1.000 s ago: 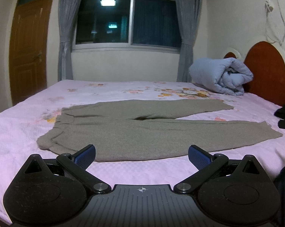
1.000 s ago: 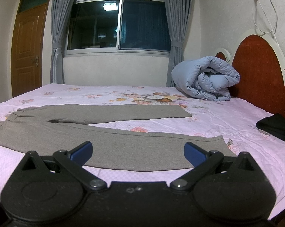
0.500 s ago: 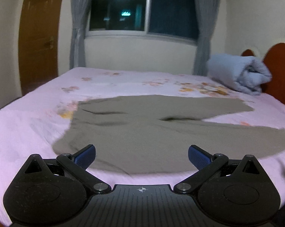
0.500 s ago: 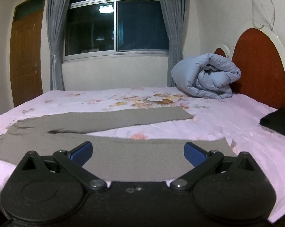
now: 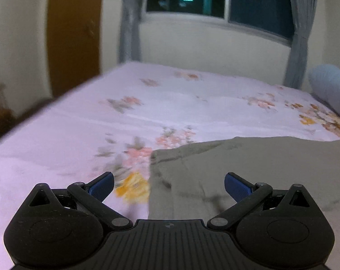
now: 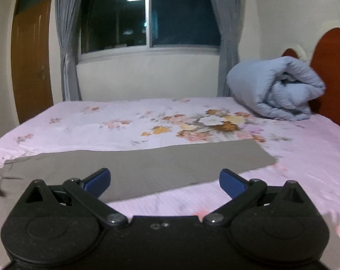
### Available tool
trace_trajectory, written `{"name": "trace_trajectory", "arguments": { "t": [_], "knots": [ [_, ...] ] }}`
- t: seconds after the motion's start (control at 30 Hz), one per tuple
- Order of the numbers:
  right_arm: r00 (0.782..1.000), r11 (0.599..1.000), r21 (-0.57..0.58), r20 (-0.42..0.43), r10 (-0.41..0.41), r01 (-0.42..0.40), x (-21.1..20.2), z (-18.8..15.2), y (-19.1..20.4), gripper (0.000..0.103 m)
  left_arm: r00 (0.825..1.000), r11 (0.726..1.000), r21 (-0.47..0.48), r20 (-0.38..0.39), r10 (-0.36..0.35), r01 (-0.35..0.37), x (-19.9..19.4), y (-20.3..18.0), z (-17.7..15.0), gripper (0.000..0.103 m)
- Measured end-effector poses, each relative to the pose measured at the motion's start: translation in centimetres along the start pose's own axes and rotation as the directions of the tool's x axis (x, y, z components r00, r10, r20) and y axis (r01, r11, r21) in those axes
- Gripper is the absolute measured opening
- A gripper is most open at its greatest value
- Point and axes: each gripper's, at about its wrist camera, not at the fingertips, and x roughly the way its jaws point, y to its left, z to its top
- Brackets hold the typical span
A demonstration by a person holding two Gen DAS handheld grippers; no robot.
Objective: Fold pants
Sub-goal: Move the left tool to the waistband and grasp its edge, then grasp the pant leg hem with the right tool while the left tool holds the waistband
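Observation:
Grey-brown pants point(image 5: 248, 164) lie flat on the pink flowered bed sheet point(image 5: 102, 121). In the left wrist view my left gripper point(image 5: 168, 185) is open and empty, low over the waistband corner at the pants' left end. In the right wrist view my right gripper point(image 6: 164, 182) is open and empty, low over the far trouser leg point(image 6: 147, 164), whose cuff ends at the right. The near leg is mostly hidden under the gripper body.
A rolled light-blue duvet point(image 6: 275, 90) lies at the head of the bed against the red-brown headboard point(image 6: 332, 67). A window with grey curtains point(image 6: 147, 15) is on the far wall and a wooden door point(image 6: 30, 60) stands at left.
Both grippers have moved forward and lower over the pants. The left one has swung left to the waistband corner. Both stay open.

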Motion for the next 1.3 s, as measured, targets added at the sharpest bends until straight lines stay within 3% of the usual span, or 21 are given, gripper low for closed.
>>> {"name": "trace_trajectory", "arguments": {
  "t": [0.2,0.27,0.33,0.4,0.43,0.47,0.57,0.63,0.77,0.9,1.0,1.1,1.17,1.3],
  "knots": [
    [0.998,0.999,-0.030,-0.056,0.022,-0.024,7.2,-0.1,1.9,0.097,0.989,0.993,-0.076,-0.115,-0.094,0.086,9.8,2.2,1.4,0.098],
    [0.997,0.999,-0.027,-0.075,0.029,-0.031,9.0,-0.4,2.3,0.097,0.979,0.989,-0.086,-0.154,-0.131,0.118,11.8,2.3,1.4,0.075],
    [0.996,0.999,-0.027,-0.082,0.032,-0.035,10.3,-0.6,2.6,0.097,0.972,0.987,-0.068,-0.178,-0.153,0.143,13.5,1.7,1.3,0.065],
    [0.995,0.999,-0.017,-0.092,0.038,-0.040,11.2,-0.7,2.8,0.097,0.974,0.991,-0.024,-0.182,-0.136,0.133,14.5,1.0,1.2,0.062],
    [0.994,0.999,-0.009,-0.097,0.044,-0.045,11.5,-0.7,2.8,0.097,0.975,0.991,-0.012,-0.176,-0.135,0.135,14.5,0.7,1.0,0.055],
    [0.994,0.999,-0.003,-0.098,0.049,-0.050,11.6,-0.8,2.9,0.097,0.975,0.989,-0.013,-0.169,-0.144,0.144,14.3,0.7,0.9,0.041],
    [0.993,0.998,0.000,-0.100,0.061,-0.062,12.3,-0.5,2.9,0.097,0.971,0.983,-0.009,-0.156,-0.180,0.181,13.6,0.2,0.8,0.022],
    [0.992,0.997,0.004,-0.100,0.075,-0.075,12.9,-0.2,2.9,0.097,0.974,0.983,0.004,-0.141,-0.179,0.181,13.0,-0.3,0.9,0.019],
    [0.986,0.993,0.026,-0.122,0.116,-0.113,14.3,0.6,2.7,0.097,0.969,0.965,-0.108,-0.042,-0.243,0.238,10.0,1.6,1.8,0.017],
    [0.976,0.984,-0.001,-0.122,0.179,-0.181,16.6,1.8,2.3,0.097,0.944,0.931,-0.162,0.098,-0.314,0.326,5.7,2.8,2.6,0.017],
    [0.958,0.964,-0.048,-0.133,0.253,-0.261,18.9,2.8,2.4,0.096,0.928,0.918,-0.162,0.157,-0.337,0.361,3.4,3.0,2.6,0.017],
    [0.939,0.934,-0.139,-0.156,0.306,-0.328,21.7,3.4,2.9,0.083,0.921,0.915,-0.156,0.188,-0.342,0.372,2.2,3.1,2.7,0.017],
    [0.921,0.905,-0.191,-0.171,0.351,-0.380,23.5,3.7,3.0,0.066,0.920,0.916,-0.154,0.200,-0.338,0.370,1.7,3.1,2.6,0.017],
    [0.892,0.824,-0.344,-0.188,0.410,-0.451,25.5,3.7,3.8,0.064,0.910,0.913,-0.131,0.214,-0.356,0.387,0.8,3.2,2.4,0.017]
  ]
}}
